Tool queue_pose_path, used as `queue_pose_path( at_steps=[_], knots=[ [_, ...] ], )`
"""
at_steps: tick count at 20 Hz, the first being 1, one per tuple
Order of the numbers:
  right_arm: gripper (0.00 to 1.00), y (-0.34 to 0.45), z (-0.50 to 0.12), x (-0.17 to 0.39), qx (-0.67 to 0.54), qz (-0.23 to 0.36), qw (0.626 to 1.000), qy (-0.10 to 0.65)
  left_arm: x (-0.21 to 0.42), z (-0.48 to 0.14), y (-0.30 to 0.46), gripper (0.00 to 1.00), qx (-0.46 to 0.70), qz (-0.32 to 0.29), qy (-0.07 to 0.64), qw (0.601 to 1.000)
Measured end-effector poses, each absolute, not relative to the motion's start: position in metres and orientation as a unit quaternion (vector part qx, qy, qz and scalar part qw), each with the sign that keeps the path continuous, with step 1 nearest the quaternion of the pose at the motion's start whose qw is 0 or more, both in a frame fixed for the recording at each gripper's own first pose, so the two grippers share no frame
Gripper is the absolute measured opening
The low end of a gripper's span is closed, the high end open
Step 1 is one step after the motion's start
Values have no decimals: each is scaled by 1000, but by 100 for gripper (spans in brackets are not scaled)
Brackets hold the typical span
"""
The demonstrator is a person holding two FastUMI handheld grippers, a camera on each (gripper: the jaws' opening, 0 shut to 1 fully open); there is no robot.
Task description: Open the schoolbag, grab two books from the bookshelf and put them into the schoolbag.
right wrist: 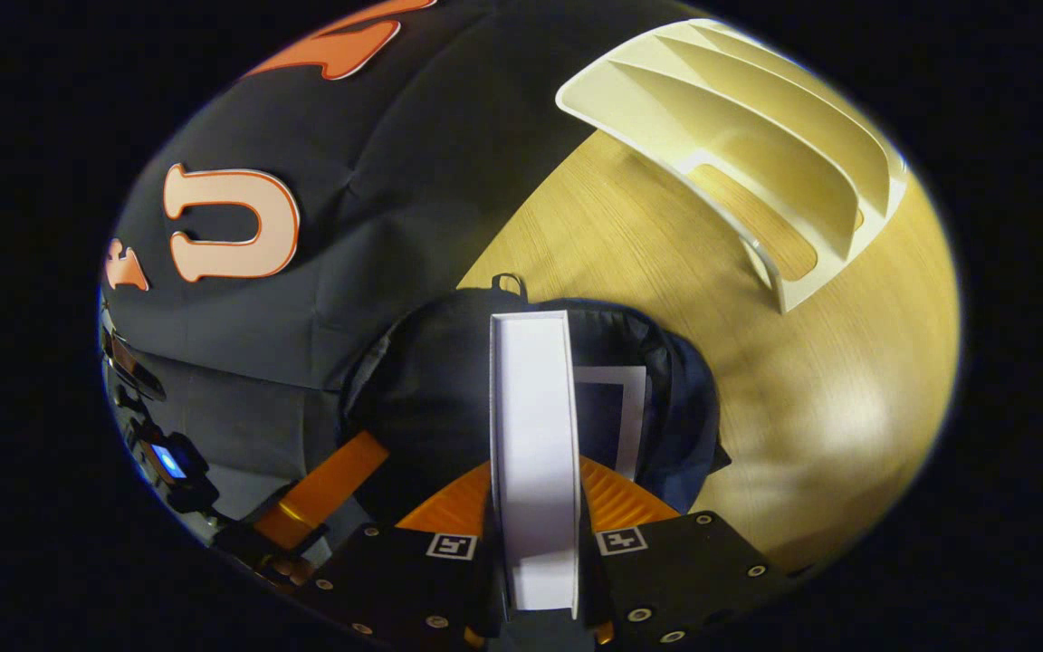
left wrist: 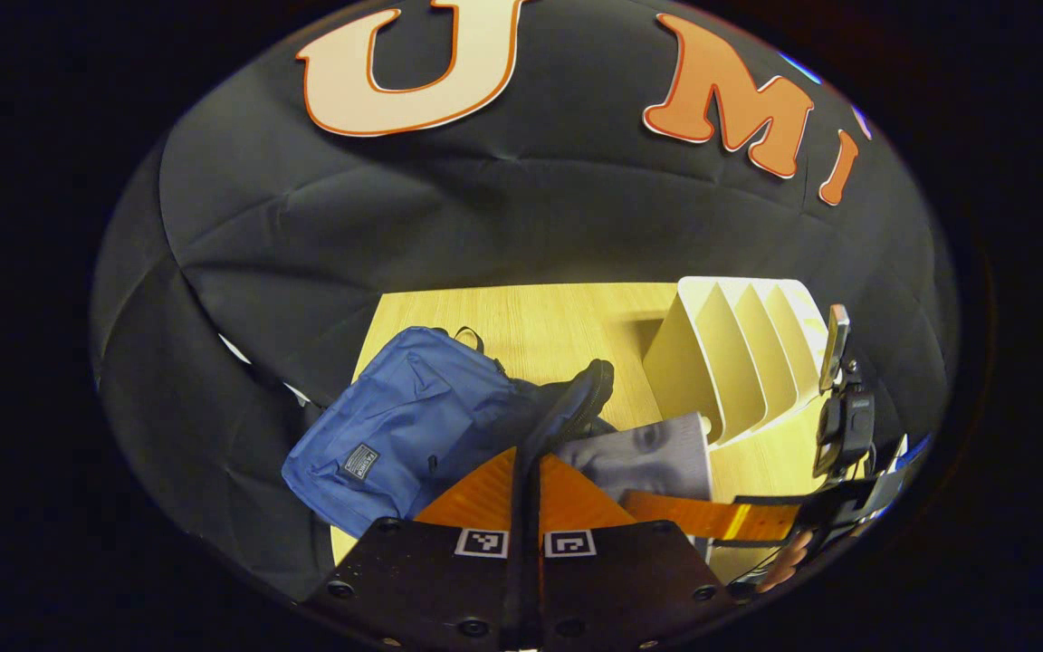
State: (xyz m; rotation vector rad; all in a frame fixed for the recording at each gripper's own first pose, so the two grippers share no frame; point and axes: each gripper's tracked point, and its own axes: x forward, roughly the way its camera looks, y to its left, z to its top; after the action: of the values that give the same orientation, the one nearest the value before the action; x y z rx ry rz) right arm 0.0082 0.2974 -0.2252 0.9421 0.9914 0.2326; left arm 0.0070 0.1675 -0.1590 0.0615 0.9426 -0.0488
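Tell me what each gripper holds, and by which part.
The right gripper clamps a book across its near edge, above the open bag. The left gripper pinches the rim of the bag's opening.

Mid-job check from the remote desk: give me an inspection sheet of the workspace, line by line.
Surface: light wooden table, bare around the job's things.
Schoolbag: blue schoolbag at the table's left edge, mouth open; one book already inside.
Second book: white-edged book held upright over the open bag.
Bookshelf: cream slotted bookshelf; its visible slots look empty.
Clutter: nothing seen.
Left claw: closed on the black edge of the bag's opening, holding it up.
Right claw: shut on the second book.
Cables: nothing seen.
Surroundings: black cloth wall behind the table.
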Motion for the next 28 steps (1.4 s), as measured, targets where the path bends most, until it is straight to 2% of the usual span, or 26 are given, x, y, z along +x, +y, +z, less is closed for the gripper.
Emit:
queue_pose_path(
  at_steps=[5, 6, 7, 11, 16, 18, 19, 20, 22, 23, 24, 25, 27, 28],
  knots=[
    [33, 311, -231, 19, 474, 84, 771, 417, 11, -152, 160, 0, 51, -37, 453, 890],
    [33, 315, -236, 23, 486, 79, 767, 412, 9, -153, 158, 5, 51, -41, 454, 888],
    [33, 319, -240, 28, 499, 77, 762, 406, 8, -154, 155, 0, 50, -47, 457, 887],
    [33, 330, -255, 41, 515, 74, 761, 387, 4, -157, 144, 0, 51, -66, 464, 882],
    [33, 345, -271, 48, 525, 88, 754, 385, 2, -164, 138, 0, 49, -78, 473, 876],
    [33, 352, -282, 47, 538, 104, 734, 402, 2, -166, 140, 0, 48, -77, 476, 875],
    [46, 352, -285, 46, 545, 103, 725, 409, 3, -167, 141, 0, 47, -76, 476, 875],
    [37, 351, -287, 49, 546, 102, 725, 408, 5, -167, 143, 1, 47, -74, 475, 876],
    [41, 346, -295, 50, 535, 86, 720, 433, 6, -168, 144, 1, 48, -72, 474, 877],
    [47, 342, -299, 48, 532, 78, 718, 443, 6, -169, 145, 1, 47, -72, 475, 876],
    [34, 334, -303, 47, 517, 68, 726, 449, 5, -170, 147, 1, 45, -70, 474, 876],
    [62, 328, -306, 49, 507, 65, 735, 445, 6, -170, 146, 5, 42, -71, 475, 876],
    [80, 328, -295, 49, 504, 75, 738, 443, 7, -173, 147, 1, 37, -71, 476, 876],
    [86, 329, -291, 46, 499, 76, 738, 448, 6, -173, 148, 0, 36, -69, 475, 876]
  ],
)
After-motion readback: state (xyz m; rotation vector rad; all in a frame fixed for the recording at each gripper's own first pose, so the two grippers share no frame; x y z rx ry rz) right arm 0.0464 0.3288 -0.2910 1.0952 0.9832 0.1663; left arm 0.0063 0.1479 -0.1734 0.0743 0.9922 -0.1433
